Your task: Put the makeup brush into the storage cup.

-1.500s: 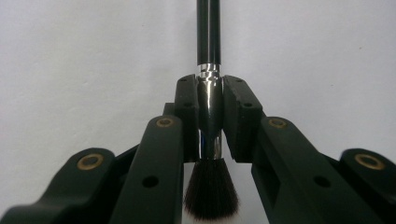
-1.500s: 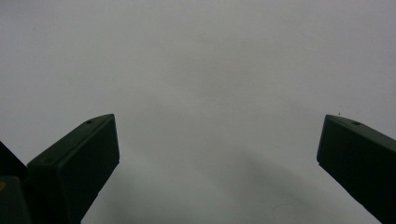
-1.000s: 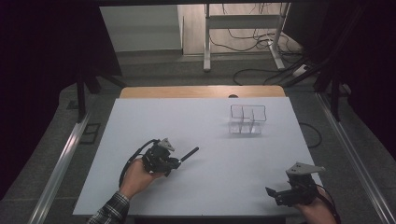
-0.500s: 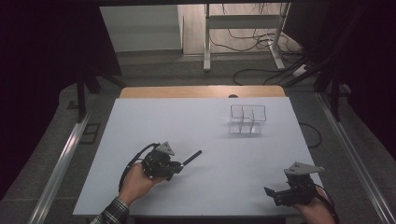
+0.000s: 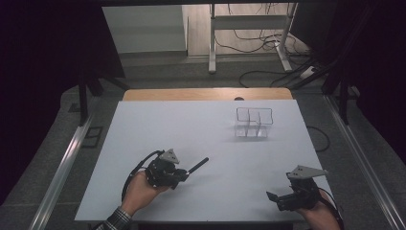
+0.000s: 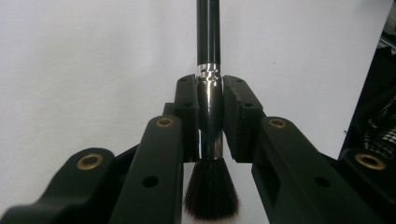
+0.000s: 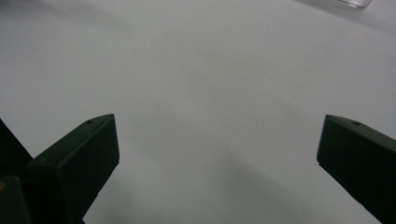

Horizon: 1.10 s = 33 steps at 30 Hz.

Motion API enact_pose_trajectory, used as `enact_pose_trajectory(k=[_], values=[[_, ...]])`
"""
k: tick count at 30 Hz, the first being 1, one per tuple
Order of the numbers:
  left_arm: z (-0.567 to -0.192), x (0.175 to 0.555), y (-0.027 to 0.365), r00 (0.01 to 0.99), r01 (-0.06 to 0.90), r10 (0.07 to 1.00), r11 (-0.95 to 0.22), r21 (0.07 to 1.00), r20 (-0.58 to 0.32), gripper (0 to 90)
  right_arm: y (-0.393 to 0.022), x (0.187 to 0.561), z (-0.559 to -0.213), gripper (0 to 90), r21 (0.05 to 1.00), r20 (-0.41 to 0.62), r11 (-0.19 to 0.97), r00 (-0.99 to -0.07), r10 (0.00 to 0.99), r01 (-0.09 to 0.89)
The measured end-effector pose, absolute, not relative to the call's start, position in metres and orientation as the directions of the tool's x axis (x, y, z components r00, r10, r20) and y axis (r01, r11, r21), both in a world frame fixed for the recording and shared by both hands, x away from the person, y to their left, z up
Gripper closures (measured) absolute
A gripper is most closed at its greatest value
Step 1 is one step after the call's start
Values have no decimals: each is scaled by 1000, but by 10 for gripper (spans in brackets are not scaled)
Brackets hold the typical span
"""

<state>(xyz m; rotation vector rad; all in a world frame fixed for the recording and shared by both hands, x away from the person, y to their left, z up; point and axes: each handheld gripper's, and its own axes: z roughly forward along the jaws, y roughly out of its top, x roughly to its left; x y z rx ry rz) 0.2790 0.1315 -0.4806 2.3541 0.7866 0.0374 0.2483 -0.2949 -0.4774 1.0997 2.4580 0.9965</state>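
One makeup brush (image 6: 208, 93) is the whole load here, clamped between the closed jaws of the left gripper (image 6: 208, 109) at its shiny metal ferrule, the firmest place to take it: judged from its slim build, the brush should be very light and stiff along the handle, soft and easily splayed at the bristles, and the glossy ferrule may slip or swivel if the squeeze eases. Its long black handle runs straight out past the jaw tips over the white table (image 5: 201, 124), while the dark bristle tuft sits back behind the pads, toward the gripper's body. In the high view the left gripper (image 5: 184, 173) lies low near the table with the handle angled ahead of it and toward the clear compartment organiser (image 5: 253, 122), which stands well apart, far beyond both grippers. The right gripper (image 7: 219, 154) holds nothing, its jaws spread wide over bare table.
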Motion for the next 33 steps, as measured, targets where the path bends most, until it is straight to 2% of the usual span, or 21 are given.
enact_pose_trajectory(k=[33], values=[[-484, 262, 116, 843, 497, 515, -636, 591, -155, 767, -247, 253, -473, 0, 684, 2, 557, -765, 645, 472]])
